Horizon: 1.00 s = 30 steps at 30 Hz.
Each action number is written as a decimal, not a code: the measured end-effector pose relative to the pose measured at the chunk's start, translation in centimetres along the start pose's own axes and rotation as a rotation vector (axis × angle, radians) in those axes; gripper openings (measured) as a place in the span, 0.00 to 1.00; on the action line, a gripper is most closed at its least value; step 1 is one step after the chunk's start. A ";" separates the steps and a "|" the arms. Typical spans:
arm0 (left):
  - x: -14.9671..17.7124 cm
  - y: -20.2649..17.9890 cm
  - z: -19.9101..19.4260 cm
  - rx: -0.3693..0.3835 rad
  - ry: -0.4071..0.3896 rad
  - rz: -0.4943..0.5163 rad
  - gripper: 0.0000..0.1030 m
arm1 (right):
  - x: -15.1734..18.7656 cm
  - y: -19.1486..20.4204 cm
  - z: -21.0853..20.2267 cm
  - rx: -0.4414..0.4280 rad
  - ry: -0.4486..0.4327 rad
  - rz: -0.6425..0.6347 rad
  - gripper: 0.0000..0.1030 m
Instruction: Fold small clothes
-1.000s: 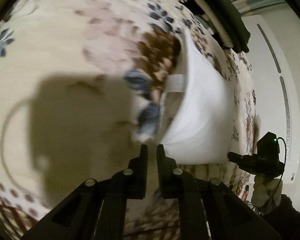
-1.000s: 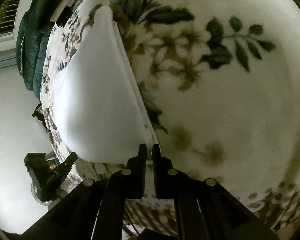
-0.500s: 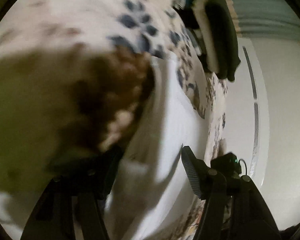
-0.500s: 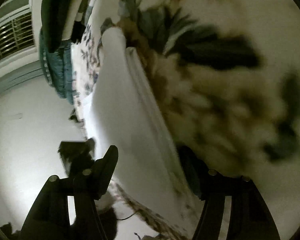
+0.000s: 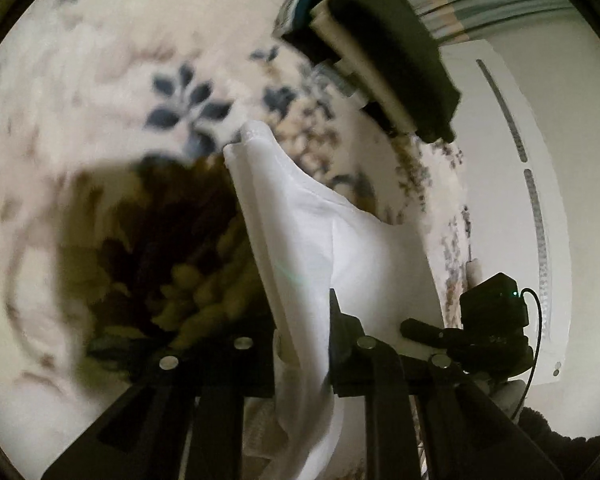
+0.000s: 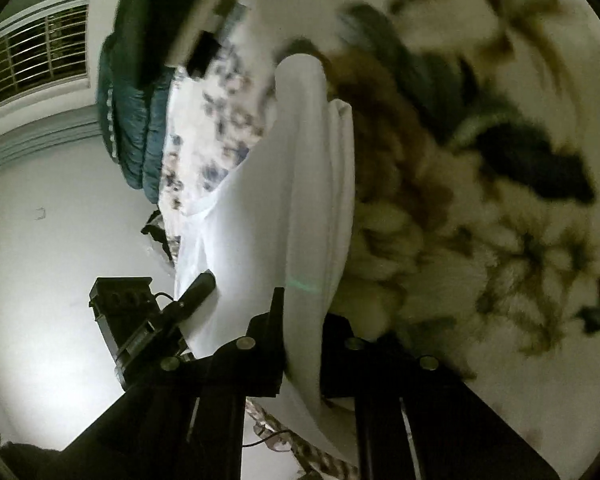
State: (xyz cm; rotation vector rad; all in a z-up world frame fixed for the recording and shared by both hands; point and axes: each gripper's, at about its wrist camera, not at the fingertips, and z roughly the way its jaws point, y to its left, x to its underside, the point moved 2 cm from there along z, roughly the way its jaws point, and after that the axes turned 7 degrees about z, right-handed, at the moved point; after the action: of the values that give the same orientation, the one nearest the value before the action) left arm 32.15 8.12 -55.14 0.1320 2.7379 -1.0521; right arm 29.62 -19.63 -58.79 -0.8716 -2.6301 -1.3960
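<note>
A small white garment (image 5: 320, 224) lies on a floral bedspread (image 5: 100, 80). My left gripper (image 5: 304, 320) is shut on the garment's near edge, with white cloth bunched between its fingers. The garment also shows in the right wrist view (image 6: 284, 200), stretched away from me. My right gripper (image 6: 304, 316) is shut on the other near edge of it. Each gripper appears in the other's view, across the cloth: the right one in the left wrist view (image 5: 492, 320) and the left one in the right wrist view (image 6: 140, 320).
A stack of folded dark and white clothes (image 5: 384, 40) sits at the far end of the bed. A teal quilt (image 6: 136, 100) and a barred window (image 6: 36, 60) show in the right wrist view. A white wall unit (image 5: 520, 200) stands beyond the bed's edge.
Both grippers were shut and empty, then opened over the garment's edge. Now both have closed on the white cloth and lifted its near edge off the bedspread.
</note>
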 end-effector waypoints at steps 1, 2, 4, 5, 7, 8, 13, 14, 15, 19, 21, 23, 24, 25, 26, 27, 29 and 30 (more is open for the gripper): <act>-0.6 -0.8 -0.7 0.002 -0.004 0.012 0.14 | 0.0 0.9 -0.8 -0.002 -0.007 -0.008 0.12; -1.3 -1.7 -1.0 0.002 -0.009 0.023 0.14 | -0.1 2.1 -1.6 -0.004 -0.014 -0.018 0.12; -3.2 -3.7 -2.2 0.009 -0.020 0.052 0.14 | -0.4 4.2 -3.4 0.001 -0.030 -0.039 0.12; -4.0 -4.4 -2.6 0.011 -0.027 0.062 0.14 | -0.7 5.5 -4.5 0.000 -0.041 -0.046 0.12; -6.3 -6.4 -3.5 0.010 -0.047 0.092 0.14 | -1.6 8.2 -6.6 -0.005 -0.068 -0.069 0.12; -7.8 -7.6 -3.9 0.007 -0.061 0.111 0.14 | -2.0 9.1 -8.0 -0.008 -0.080 -0.082 0.12; -16.0 -12.5 -4.5 -0.006 -0.136 0.179 0.14 | -7.3 15.6 -12.5 -0.016 -0.145 -0.152 0.12; -17.3 -13.0 -4.6 -0.010 -0.148 0.188 0.15 | -9.2 17.5 -13.2 -0.018 -0.163 -0.171 0.12; -19.1 -13.6 -4.3 -0.017 -0.163 0.198 0.15 | -10.7 19.0 -13.4 -0.019 -0.175 -0.184 0.12; -26.8 -15.0 -2.4 -0.049 -0.202 0.218 0.15 | -18.0 23.7 -14.9 -0.021 -0.207 -0.241 0.12; -29.4 -14.9 -1.3 -0.065 -0.212 0.221 0.15 | -22.0 25.5 -15.0 -0.016 -0.215 -0.256 0.12; -32.4 -14.3 0.5 -0.108 -0.213 0.223 0.18 | -25.9 26.9 -14.5 -0.003 -0.219 -0.277 0.12; -34.0 -13.8 1.7 -0.147 -0.211 0.231 0.19 | -27.4 27.2 -14.1 0.004 -0.219 -0.281 0.12; -34.9 -13.3 2.5 -0.185 -0.207 0.235 0.23 | -29.0 27.4 -13.6 0.012 -0.216 -0.285 0.13; -36.0 -12.6 3.8 -0.263 -0.201 0.241 0.23 | -30.9 27.4 -12.7 0.038 -0.208 -0.274 0.17; -36.5 -12.0 4.5 -0.322 -0.202 0.247 0.23 | -32.0 27.0 -12.2 0.081 -0.212 -0.265 0.19; -36.9 -10.8 5.4 -0.387 -0.210 0.232 0.31 | -33.5 26.2 -11.3 0.209 -0.243 -0.256 0.62; -36.8 -10.6 5.3 -0.392 -0.221 0.226 0.32 | -33.6 25.8 -11.1 0.246 -0.254 -0.257 0.70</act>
State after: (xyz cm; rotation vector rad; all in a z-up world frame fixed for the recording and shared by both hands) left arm 67.24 -3.66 -43.87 0.2400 2.5905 -0.4328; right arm 68.17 -32.33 -42.39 -0.7459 -3.1155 -1.0242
